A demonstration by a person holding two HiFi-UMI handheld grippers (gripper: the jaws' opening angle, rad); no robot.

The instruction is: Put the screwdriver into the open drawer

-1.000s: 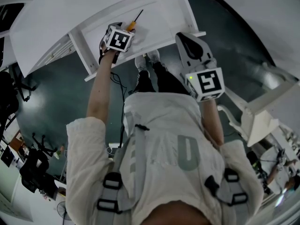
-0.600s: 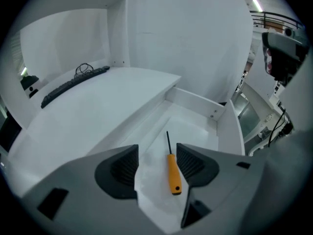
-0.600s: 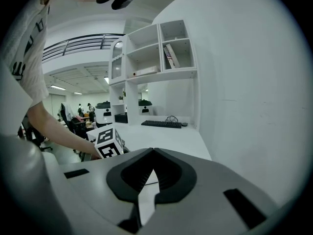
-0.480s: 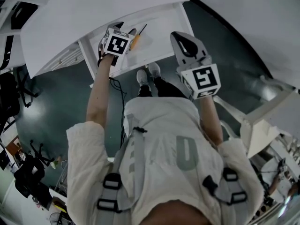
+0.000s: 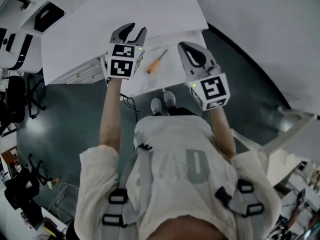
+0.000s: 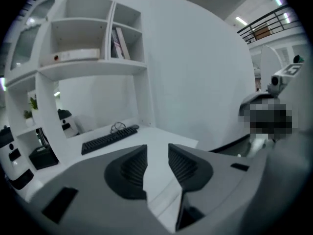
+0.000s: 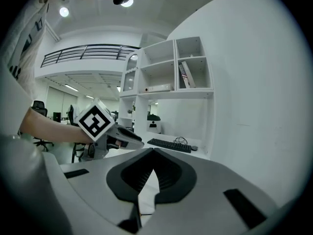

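The orange-handled screwdriver [image 5: 156,62] lies loose on the floor of the open white drawer [image 5: 176,70] under the desk. My left gripper [image 5: 134,32] hangs above the drawer's left part, clear of the tool; its jaws stand apart and are closing with nothing between them, as the left gripper view [image 6: 157,153] also shows. Off to the right of the screwdriver, my right gripper [image 5: 187,46] is held over the drawer's right end. Its fingertips meet on nothing in the right gripper view [image 7: 153,151], where the left gripper [image 7: 113,134] shows at the left.
The white desktop [image 5: 125,19] lies beyond the drawer, with a black keyboard [image 6: 109,137] and shelves holding books [image 6: 119,43] against the wall. Office chairs [image 5: 15,99] stand at the left on the dark floor. The person's feet [image 5: 163,102] are just below the drawer's front.
My left gripper has risen off the screwdriver, which stays in the drawer, and its jaws have narrowed. The right gripper has also lifted a little.
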